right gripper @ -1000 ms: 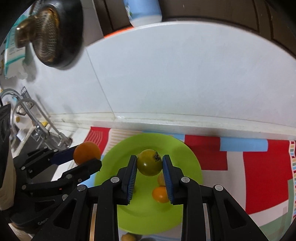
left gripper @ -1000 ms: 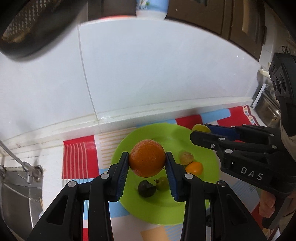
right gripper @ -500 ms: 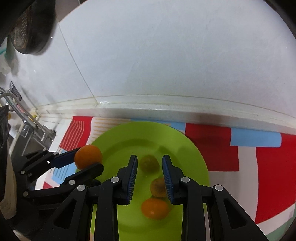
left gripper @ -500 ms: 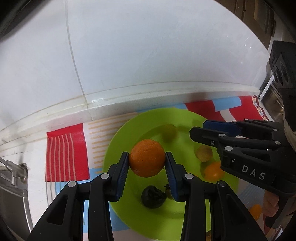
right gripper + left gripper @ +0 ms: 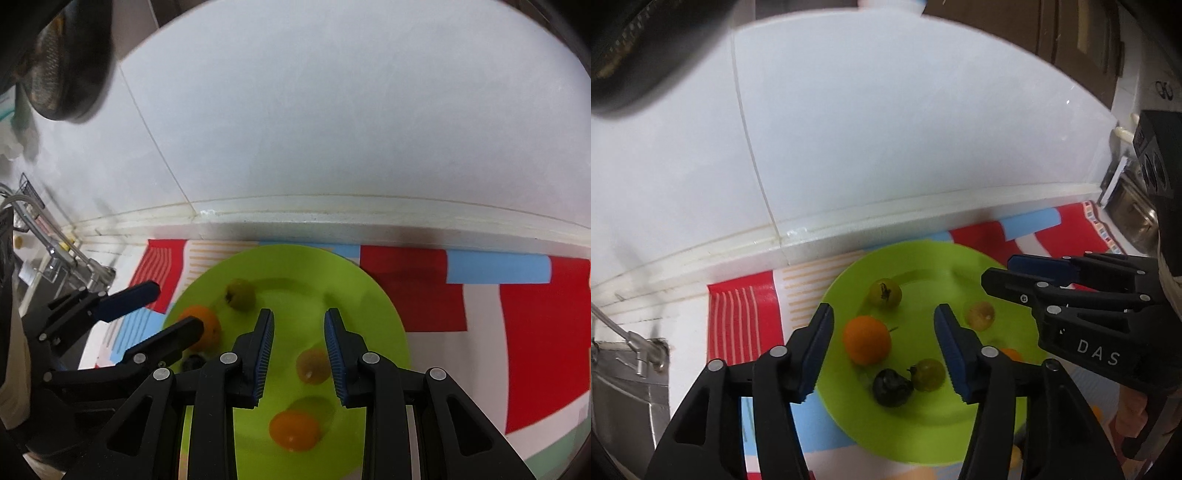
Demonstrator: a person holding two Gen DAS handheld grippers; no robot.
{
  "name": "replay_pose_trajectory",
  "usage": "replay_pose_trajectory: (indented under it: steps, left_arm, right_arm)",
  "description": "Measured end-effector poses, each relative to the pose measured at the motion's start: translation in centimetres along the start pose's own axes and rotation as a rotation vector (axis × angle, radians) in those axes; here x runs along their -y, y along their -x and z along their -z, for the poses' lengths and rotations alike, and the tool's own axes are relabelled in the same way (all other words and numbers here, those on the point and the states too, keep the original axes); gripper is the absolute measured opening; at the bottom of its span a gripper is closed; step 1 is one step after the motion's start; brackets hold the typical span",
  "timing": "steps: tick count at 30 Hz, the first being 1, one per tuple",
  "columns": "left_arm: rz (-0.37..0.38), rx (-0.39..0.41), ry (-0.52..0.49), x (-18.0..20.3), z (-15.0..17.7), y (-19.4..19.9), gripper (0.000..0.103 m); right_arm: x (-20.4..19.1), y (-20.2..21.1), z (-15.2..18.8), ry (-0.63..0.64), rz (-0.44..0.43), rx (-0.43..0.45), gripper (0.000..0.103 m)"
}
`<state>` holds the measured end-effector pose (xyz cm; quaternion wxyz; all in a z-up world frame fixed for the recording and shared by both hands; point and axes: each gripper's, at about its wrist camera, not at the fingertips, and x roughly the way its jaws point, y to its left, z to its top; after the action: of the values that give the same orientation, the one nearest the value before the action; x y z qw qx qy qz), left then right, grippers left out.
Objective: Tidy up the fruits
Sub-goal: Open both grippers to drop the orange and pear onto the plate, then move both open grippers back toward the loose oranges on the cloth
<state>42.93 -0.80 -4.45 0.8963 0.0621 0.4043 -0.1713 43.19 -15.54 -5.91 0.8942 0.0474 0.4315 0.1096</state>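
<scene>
A lime green plate (image 5: 923, 435) (image 5: 295, 258) lies on a striped mat and holds several small fruits. The orange (image 5: 866, 339) (image 5: 207, 325) rests on the plate's left side. A green-yellow tomato (image 5: 885, 292) (image 5: 242, 294) lies behind it. A dark fruit (image 5: 891, 387), a green one (image 5: 929, 373), a tan one (image 5: 979, 315) (image 5: 313, 365) and a small orange one (image 5: 294, 431) lie there too. My left gripper (image 5: 884, 350) is open and empty above the orange. My right gripper (image 5: 298, 354) is open and empty over the plate.
A red, blue and white striped mat (image 5: 517, 302) covers the counter. A white tiled wall (image 5: 886, 147) rises right behind the plate. A sink with a tap (image 5: 55, 258) is at the left. A dark pan (image 5: 62, 66) hangs at the upper left.
My left gripper opened and let the orange down onto the plate. My right gripper had released the green-yellow tomato onto the plate and stays open. Both grippers pulled back a little.
</scene>
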Motion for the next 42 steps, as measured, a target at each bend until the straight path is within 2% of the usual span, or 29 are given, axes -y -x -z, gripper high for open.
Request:
replay_pose_trajectory:
  steps: [4, 10, 12, 20, 28, 36, 42]
  left_arm:
    - [-0.005, 0.047, -0.006, 0.6, 0.1, 2.9, 0.061]
    - [-0.010, 0.116, -0.016, 1.8, 0.4, 7.0, 0.070]
    - [-0.008, 0.137, -0.023, 2.2, 0.7, 8.3, 0.074]
    - [0.014, 0.208, -0.071, 4.8, 2.0, 12.5, 0.084]
    - [0.039, 0.270, -0.116, 7.7, 3.4, 16.1, 0.091]
    - [0.101, 0.277, -0.171, 10.5, 5.1, 17.3, 0.094]
    - [0.138, 0.252, -0.201, 12.2, 5.9, 16.8, 0.095]
  right_arm:
    - [-0.8, 3.1, 0.5, 0.027, 0.022, 0.059, 0.038]
    - [-1.3, 7.2, 1.3, 0.043, 0.055, 0.136, 0.049]
    - [-1.2, 8.7, 1.9, 0.038, 0.068, 0.158, 0.055]
    - [-0.7, 14.5, 4.5, 0.001, 0.104, 0.236, 0.067]
    - [-0.3, 19.5, 7.4, -0.033, 0.169, 0.314, 0.075]
    - [1.0, 23.5, 11.0, -0.095, 0.246, 0.368, 0.079]
    - [1.8, 24.4, 13.4, -0.124, 0.288, 0.362, 0.079]
